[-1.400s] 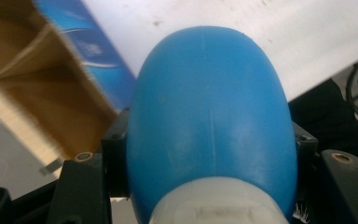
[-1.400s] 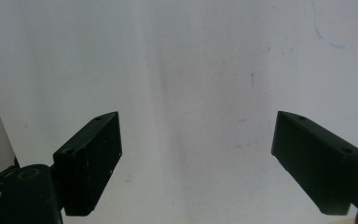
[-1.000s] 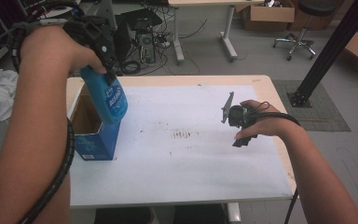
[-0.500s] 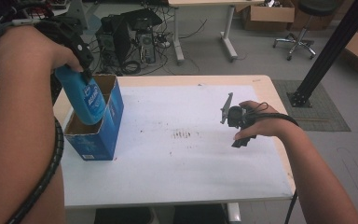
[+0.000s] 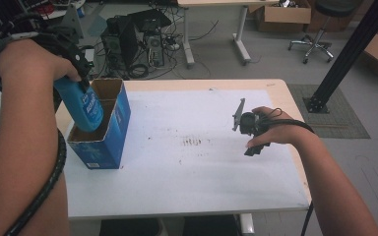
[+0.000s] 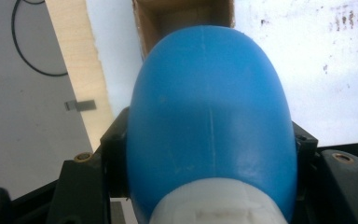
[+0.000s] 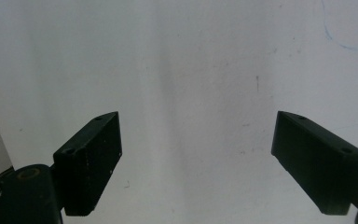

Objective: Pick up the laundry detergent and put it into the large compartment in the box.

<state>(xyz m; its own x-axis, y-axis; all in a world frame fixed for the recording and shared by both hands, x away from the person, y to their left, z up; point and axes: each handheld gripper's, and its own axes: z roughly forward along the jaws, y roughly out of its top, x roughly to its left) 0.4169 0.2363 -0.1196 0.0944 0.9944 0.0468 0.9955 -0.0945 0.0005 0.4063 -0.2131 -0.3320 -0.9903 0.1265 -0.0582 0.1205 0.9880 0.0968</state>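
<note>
My left gripper (image 5: 81, 81) clamps the blue bottle (image 5: 81, 105) by its neck, base tilted down into the open box (image 5: 103, 132) directly below; right gripper (image 7: 196, 163) idles, jaws apart, over the bench (image 5: 202, 187)

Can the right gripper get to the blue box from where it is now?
Probably yes: the right gripper is open and empty, and bare table lies between it and the blue box. The left gripper is lowering a blue bottle into the box, crowding it.
</note>
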